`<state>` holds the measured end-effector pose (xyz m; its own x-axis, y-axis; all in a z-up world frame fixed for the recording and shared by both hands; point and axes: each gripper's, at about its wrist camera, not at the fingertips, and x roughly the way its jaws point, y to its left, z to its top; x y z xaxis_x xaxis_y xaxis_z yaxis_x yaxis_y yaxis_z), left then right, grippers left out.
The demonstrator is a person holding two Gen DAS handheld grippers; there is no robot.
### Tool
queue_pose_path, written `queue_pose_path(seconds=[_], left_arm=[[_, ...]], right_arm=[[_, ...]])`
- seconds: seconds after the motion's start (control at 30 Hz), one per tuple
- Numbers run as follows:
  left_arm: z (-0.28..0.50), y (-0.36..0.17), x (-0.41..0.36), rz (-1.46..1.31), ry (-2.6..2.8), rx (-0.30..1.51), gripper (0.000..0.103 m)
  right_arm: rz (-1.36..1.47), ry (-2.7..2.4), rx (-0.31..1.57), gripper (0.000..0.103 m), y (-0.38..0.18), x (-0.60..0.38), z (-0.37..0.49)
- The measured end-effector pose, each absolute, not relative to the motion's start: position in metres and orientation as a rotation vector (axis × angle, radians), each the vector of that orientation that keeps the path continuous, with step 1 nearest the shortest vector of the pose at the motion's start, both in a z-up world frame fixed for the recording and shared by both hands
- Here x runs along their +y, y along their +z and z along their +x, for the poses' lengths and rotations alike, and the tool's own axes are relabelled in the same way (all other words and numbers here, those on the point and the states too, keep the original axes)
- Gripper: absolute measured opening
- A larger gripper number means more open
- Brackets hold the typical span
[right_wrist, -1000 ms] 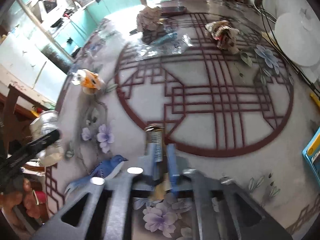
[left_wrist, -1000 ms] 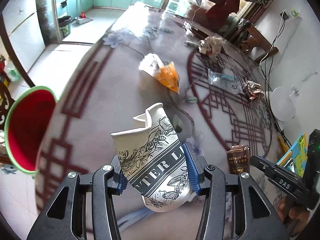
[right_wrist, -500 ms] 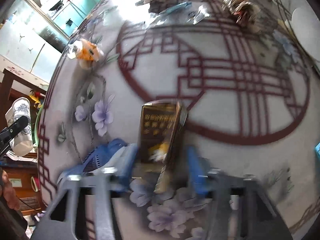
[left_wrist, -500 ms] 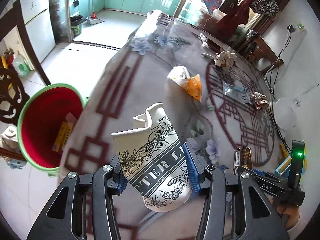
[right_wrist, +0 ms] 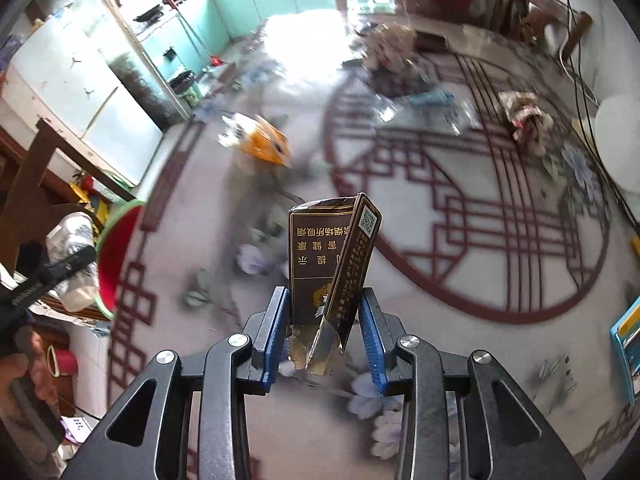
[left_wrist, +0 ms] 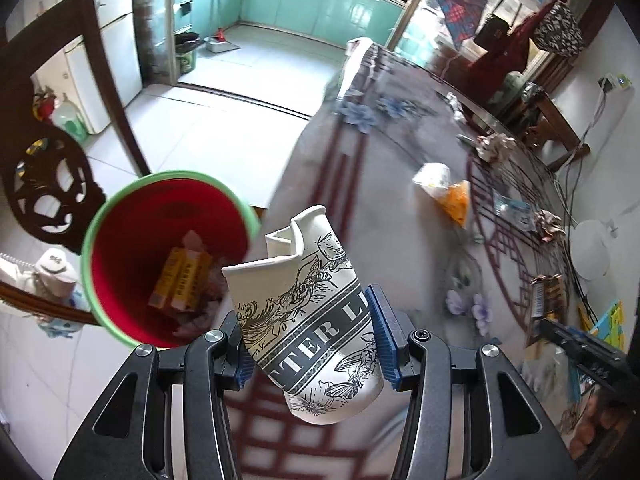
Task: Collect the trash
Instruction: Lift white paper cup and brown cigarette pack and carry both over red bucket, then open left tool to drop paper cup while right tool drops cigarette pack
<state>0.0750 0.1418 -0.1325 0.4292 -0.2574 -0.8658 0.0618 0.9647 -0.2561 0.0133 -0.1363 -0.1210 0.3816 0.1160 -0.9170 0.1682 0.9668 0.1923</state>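
Bin (left_wrist: 120,248) nearer; cup (left_wrist: 312,316) clamped in left tool (left_wrist: 316,344), seemingly beside it.

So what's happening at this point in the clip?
A person is clearing trash off a patterned table with two handheld grippers. The left gripper is shut on a crumpled paper cup, close to the red bin beside the table. The right gripper holds a dark cigarette pack above the tabletop. An orange wrapper and crumpled papers remain.

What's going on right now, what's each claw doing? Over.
Left gripper clamps crushed paper cup, nearing red bin. Right gripper holds dark box. Nothing blocking. Over.
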Motion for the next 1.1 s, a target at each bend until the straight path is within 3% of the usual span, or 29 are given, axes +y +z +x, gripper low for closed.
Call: queue_pose_path(seconds=[0.73, 1.1], left_arm=[[0.083, -0.156, 0.253, -0.254, -0.063, 1.141, 0.047], [0.102, -0.183, 0.271, -0.267, -0.063, 1.209, 0.047]], right_arm=[[0.116, 0.201, 1.114, 0.033, -0.087, 0.023, 0.067], [0.114, 0.322, 1.105, 0.034, -0.088, 0.074, 0.086]])
